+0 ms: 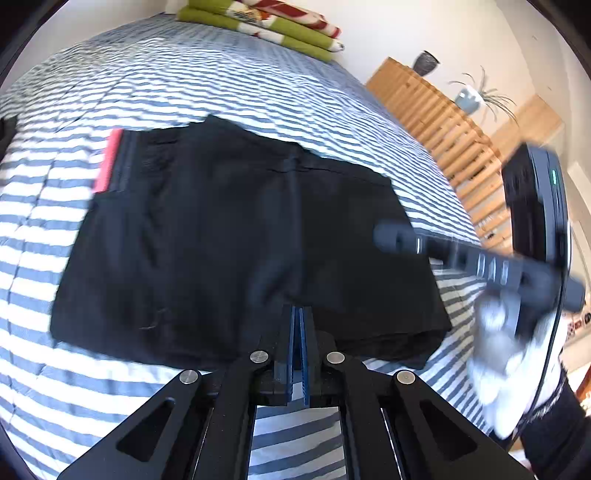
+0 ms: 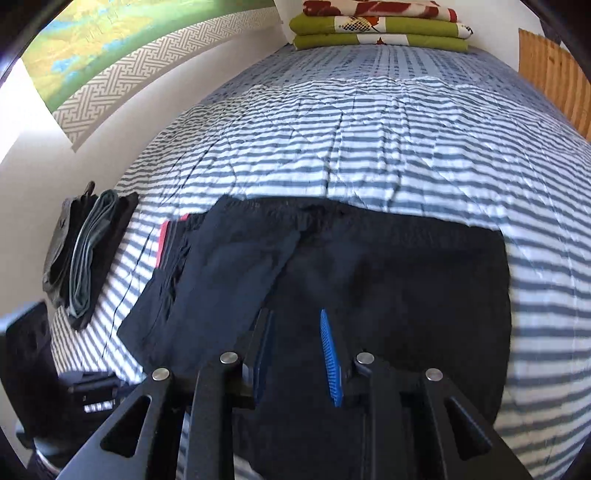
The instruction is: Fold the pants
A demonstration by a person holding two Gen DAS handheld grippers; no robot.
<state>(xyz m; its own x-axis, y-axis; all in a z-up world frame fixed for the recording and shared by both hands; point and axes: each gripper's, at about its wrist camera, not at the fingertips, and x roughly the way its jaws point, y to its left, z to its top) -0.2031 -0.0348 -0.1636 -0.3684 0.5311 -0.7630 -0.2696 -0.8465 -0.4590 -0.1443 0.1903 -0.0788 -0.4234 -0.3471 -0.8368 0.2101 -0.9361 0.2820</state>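
Black pants (image 1: 236, 236) lie folded flat on the striped bed cover (image 1: 229, 81), with a red waistband strip (image 1: 107, 166) at their left end. My left gripper (image 1: 298, 314) is shut at the near edge of the pants, its blue pads pressed together with nothing visible between them. In the left wrist view my right gripper (image 1: 391, 238) shows blurred over the right end of the pants, held by a white-gloved hand (image 1: 502, 369). In the right wrist view the right gripper (image 2: 295, 314) hovers above the pants (image 2: 388, 273), open, with its blue pads (image 2: 328, 354) apart and only flat cloth below.
A stack of folded green and red blankets (image 2: 380, 29) sits at the head of the bed. A pile of folded dark garments (image 2: 85, 254) lies by the wall on the left. Wooden slats (image 1: 436, 122) with a vase and potted plant stand to the right.
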